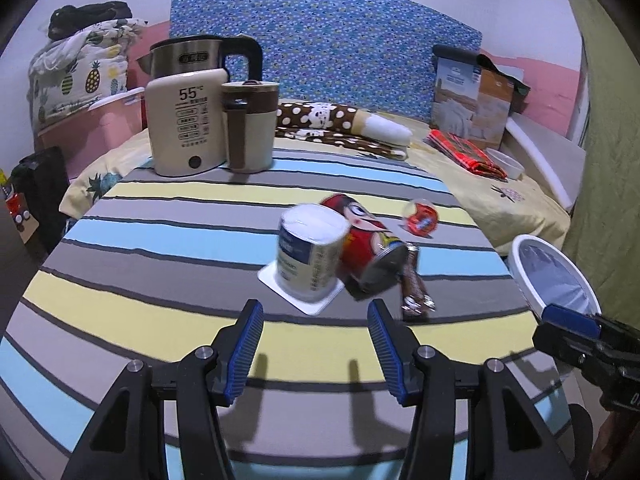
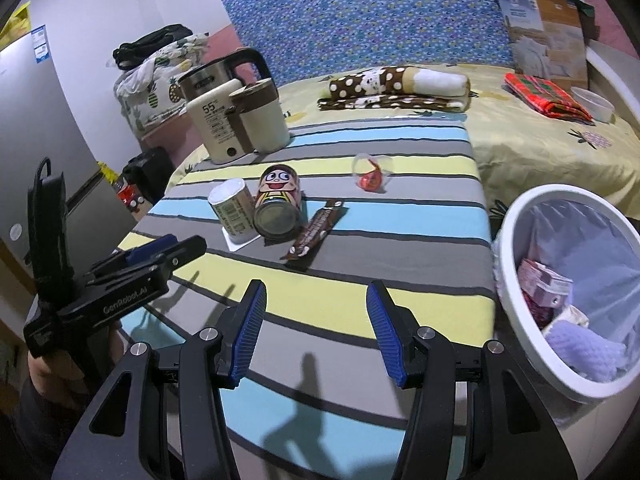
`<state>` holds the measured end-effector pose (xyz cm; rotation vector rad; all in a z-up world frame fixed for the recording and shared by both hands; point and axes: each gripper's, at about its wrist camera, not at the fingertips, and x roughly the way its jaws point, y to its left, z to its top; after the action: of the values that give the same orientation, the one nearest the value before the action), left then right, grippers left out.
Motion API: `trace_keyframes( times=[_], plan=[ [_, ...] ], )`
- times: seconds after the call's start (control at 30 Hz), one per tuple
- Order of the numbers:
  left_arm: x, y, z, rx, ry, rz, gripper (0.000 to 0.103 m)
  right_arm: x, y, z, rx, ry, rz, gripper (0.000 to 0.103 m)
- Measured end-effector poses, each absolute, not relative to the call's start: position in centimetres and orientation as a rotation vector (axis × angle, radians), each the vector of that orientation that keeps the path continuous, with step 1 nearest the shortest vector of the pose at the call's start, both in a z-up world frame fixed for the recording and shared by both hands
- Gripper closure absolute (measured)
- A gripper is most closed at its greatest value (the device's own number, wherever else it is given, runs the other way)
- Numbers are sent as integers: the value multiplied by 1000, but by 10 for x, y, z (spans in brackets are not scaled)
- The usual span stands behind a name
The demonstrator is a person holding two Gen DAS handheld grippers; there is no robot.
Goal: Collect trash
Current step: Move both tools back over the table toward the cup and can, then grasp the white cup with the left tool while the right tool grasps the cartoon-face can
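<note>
On the striped table stands an upturned white yoghurt cup (image 1: 310, 248) (image 2: 234, 208) on its square lid. A red cartoon can (image 1: 368, 240) (image 2: 278, 204) lies on its side against it. Beside the can lies a brown chocolate wrapper (image 1: 414, 284) (image 2: 318, 230), and farther back a small clear cup with red foil (image 1: 420, 218) (image 2: 372, 174). My left gripper (image 1: 315, 306) (image 2: 180, 246) is open, just short of the yoghurt cup, with nothing between its pads. My right gripper (image 2: 316, 286) hangs open over the table's near part, holding nothing.
A white bin (image 2: 508, 240) (image 1: 552, 272) with a plastic liner and some trash stands off the table's right edge. A kettle on a cream base (image 1: 184, 120) and a mug (image 1: 250, 128) stand at the back left. Behind is a bed with a pillow (image 2: 400, 80), a box (image 1: 468, 100) and a red cloth (image 2: 544, 96).
</note>
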<state>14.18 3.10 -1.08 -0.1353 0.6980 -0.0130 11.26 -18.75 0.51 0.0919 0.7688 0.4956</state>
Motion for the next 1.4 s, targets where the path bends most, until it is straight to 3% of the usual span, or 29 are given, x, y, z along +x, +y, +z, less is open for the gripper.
trace_keyframes(
  times=[0.2,0.9,1.0,1.4],
  plan=[
    [162,40,-14,-135,705,-15,39,119,-183,6,81,772,496,49],
    [220,39,-31,-167,756,-32,37,136,-180,-4,89,802,497,49],
    [219,40,-31,-174,750,-29,50,138,-178,-5,86,805,498,49],
    [207,49,-24,-166,692,22,50,148,-162,-7,44,818,500,47]
  ],
)
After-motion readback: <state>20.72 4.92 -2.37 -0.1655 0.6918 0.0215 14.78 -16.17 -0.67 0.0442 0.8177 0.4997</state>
